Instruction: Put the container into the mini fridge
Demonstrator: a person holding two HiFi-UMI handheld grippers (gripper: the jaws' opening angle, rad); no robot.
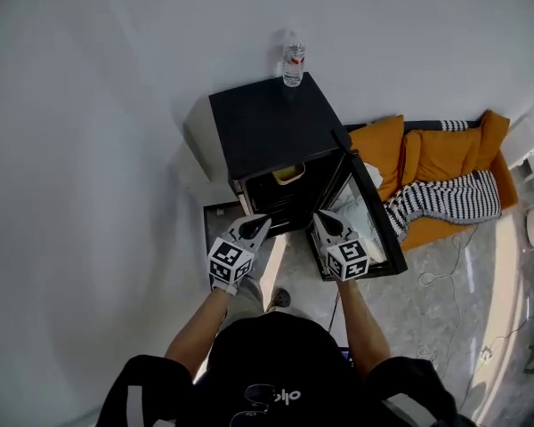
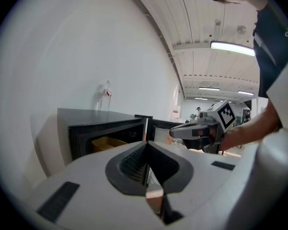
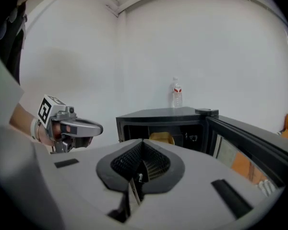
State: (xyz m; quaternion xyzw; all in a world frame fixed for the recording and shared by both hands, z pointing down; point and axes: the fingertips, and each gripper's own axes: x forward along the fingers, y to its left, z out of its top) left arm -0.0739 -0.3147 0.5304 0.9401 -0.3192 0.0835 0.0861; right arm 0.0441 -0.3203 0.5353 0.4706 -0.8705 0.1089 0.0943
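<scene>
The black mini fridge (image 1: 267, 123) stands against the white wall with its door (image 1: 367, 216) swung open to the right. A yellow container (image 1: 287, 173) sits inside it on an upper level, also seen in the left gripper view (image 2: 108, 143) and the right gripper view (image 3: 162, 138). My left gripper (image 1: 260, 223) hovers just in front of the opening, jaws shut with nothing between them (image 2: 146, 164). My right gripper (image 1: 320, 218) is beside it near the door's inner face, also shut and empty (image 3: 141, 164). Neither touches the container.
A water bottle (image 1: 293, 60) stands on the fridge's top at the back edge. Orange cushions (image 1: 445, 154) and a striped blanket (image 1: 445, 198) lie on the floor to the right of the door. Cables (image 1: 445, 274) trail across the grey floor.
</scene>
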